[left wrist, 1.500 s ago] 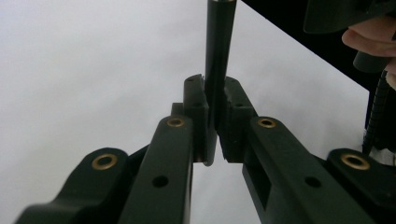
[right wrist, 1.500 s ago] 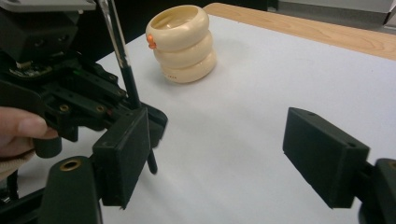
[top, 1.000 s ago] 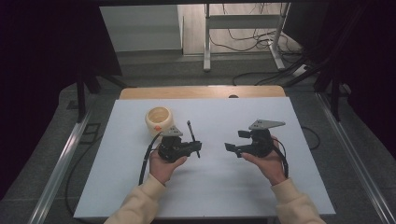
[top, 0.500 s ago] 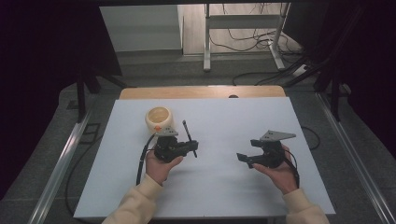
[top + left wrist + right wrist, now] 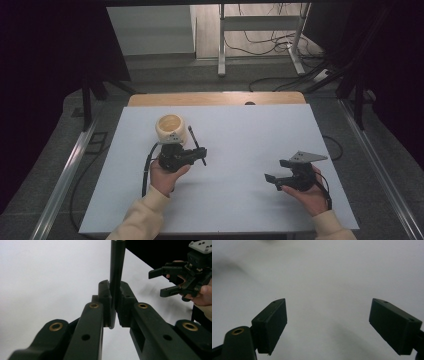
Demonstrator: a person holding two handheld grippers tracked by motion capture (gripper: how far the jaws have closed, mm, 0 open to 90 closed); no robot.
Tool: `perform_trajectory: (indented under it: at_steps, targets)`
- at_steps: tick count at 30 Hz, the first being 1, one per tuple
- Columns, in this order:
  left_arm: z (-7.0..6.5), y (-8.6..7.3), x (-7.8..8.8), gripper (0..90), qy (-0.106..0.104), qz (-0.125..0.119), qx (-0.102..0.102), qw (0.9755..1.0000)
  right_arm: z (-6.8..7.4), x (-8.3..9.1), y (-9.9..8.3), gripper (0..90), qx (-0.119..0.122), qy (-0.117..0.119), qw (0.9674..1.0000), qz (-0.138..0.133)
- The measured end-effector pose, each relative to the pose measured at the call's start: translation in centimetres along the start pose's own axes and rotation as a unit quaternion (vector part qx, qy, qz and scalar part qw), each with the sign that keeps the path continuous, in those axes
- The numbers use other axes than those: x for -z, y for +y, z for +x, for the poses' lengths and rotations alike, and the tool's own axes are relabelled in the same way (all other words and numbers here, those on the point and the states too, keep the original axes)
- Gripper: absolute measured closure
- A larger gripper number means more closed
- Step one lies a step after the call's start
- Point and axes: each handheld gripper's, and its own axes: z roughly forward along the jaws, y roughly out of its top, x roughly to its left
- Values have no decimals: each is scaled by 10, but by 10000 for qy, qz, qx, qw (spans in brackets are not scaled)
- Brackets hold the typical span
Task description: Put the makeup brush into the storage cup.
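Meanwhile my right gripper [image 5: 278, 171] had dropped toward the table's [image 5: 240, 135] right edge, jaws wide & empty, while left gripper [image 5: 192, 156] stayed clamped on the black rod [image 5: 195, 143] — handover prob done.

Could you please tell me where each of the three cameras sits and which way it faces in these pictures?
High view: above the person's side, looking forward and down on the white table; both forearms, left gripper, right gripper, a cream cup.
Left gripper view: rides on the left gripper, looking along jaws shut on a black rod, across the table toward the right gripper.
Right gripper view: rides on the right gripper, looking between open jaws at bare table.
Shared: high and left gripper views both show rod and right gripper.
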Motion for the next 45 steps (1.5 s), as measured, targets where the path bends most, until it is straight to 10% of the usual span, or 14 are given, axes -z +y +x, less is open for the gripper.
perform_trajectory:
  at_steps: [45]
  targets:
    - [20, 32, 40, 833, 117, -507, 90, 9986, -3, -2, -2, 156, -17, -140, 9999, 13]
